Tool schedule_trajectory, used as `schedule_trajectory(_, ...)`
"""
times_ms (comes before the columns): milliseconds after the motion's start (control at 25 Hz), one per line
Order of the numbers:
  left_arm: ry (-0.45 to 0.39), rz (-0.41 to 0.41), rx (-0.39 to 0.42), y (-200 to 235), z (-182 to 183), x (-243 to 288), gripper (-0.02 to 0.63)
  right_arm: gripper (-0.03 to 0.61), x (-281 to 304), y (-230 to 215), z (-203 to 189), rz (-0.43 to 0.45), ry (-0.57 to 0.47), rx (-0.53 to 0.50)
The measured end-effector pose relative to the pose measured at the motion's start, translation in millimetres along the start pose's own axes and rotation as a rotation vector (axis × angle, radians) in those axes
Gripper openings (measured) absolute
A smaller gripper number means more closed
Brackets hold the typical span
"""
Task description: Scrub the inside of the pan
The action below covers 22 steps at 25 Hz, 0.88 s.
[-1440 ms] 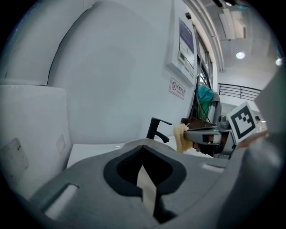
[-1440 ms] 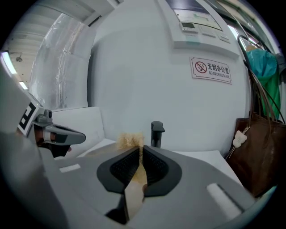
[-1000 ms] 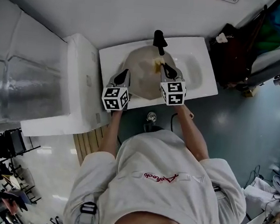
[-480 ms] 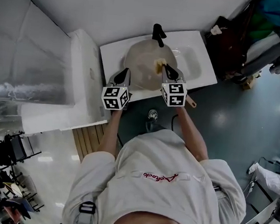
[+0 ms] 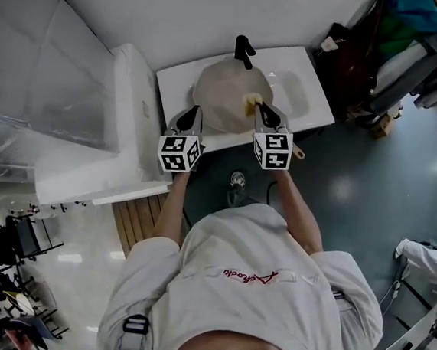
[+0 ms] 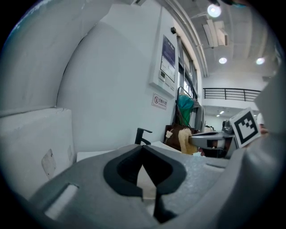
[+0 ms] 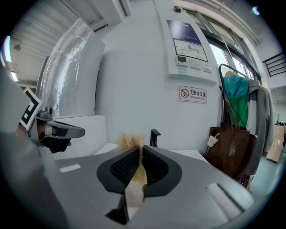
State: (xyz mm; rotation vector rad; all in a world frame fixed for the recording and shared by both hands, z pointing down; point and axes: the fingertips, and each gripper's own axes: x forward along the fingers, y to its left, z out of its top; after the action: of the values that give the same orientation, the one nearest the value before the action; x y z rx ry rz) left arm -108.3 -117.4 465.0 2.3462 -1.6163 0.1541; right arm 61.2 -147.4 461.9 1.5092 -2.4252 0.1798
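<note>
While left tongs (image 5: 195, 112) sit pressed together, right tongs (image 5: 260, 106) pinch tan scrubber (image 5: 249, 99) by pan (image 5: 217, 93)

pan (image 5: 222, 94) in sink (image 5: 314, 95) | faucet (image 5: 243, 51) behind pan | sponge (image 5: 249, 100) over pan's right rim

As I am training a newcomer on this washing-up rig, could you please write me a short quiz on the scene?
1. True or false: the right gripper grips a yellowish scrubber.
2. Where does the pan lie? A: on the floor. B: in the white sink. C: on a chair.
3. Fill in: the left gripper's fingers are ___, with nothing between them.
Key: 1 true; 2 B; 3 shut.
</note>
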Motion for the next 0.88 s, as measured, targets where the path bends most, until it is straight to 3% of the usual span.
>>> schedule_trajectory(880,-0.037,-0.024,0.018,-63.0,-9.5,-57.9,0.000,0.031,-94.4,-4.2,-9.2,-0.055,-0.064,0.033)
